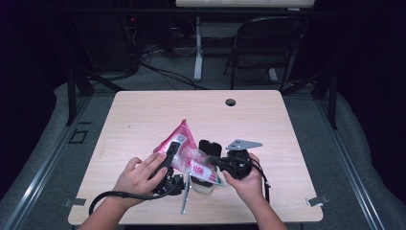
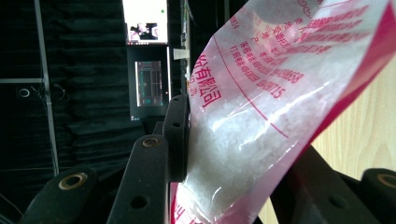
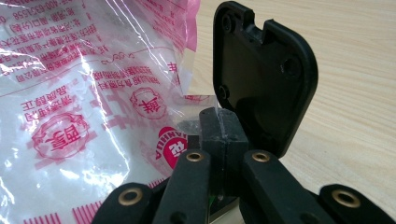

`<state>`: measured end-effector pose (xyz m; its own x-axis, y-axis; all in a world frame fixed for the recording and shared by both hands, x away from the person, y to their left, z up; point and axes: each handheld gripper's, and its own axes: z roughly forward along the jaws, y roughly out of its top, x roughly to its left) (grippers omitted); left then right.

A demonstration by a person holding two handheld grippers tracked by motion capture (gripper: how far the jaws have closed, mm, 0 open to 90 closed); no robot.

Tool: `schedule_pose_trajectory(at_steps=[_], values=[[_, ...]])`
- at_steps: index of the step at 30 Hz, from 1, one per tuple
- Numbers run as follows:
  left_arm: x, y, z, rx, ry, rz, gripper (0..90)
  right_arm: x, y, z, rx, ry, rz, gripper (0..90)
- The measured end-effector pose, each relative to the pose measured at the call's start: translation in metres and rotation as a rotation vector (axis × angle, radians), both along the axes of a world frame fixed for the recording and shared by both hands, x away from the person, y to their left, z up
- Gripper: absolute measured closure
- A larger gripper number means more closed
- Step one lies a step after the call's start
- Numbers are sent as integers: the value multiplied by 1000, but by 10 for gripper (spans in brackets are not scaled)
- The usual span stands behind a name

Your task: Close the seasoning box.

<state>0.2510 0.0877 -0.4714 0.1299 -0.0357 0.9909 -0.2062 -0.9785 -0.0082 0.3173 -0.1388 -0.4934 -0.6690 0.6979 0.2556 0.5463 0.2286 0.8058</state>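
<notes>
You have the bag at the lower middle of the table; your left gripper squeezes its full side; your right gripper pinches its clear edge tight; next, probably pull gently apart to open it.

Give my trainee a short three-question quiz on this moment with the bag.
1. True or false: the left gripper has its fingers around the body of the pink and clear plastic bag.
2. What does the right gripper pinch? A) a clear edge of the bag B) a metal rod C) nothing
3. In a few words, what fills the bag?

Key:
1. True: the bag sits between the fingers, filled part bulging.
2. A: the fingers are shut on a thin clear edge.
3. White grainy contents, seen through the clear film.
</notes>
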Motion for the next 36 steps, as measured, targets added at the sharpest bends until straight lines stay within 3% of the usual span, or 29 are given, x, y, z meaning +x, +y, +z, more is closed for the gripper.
schedule_pose_trajectory(at_steps=[26, 36], values=[[0, -1, 5, 52, -1, -12, 674, 0, 0, 0, 8, 5, 1, 900], [0, -1, 6, 53, 9, -12, 675, 1, -1, -1, 11, 3, 0, 900]])
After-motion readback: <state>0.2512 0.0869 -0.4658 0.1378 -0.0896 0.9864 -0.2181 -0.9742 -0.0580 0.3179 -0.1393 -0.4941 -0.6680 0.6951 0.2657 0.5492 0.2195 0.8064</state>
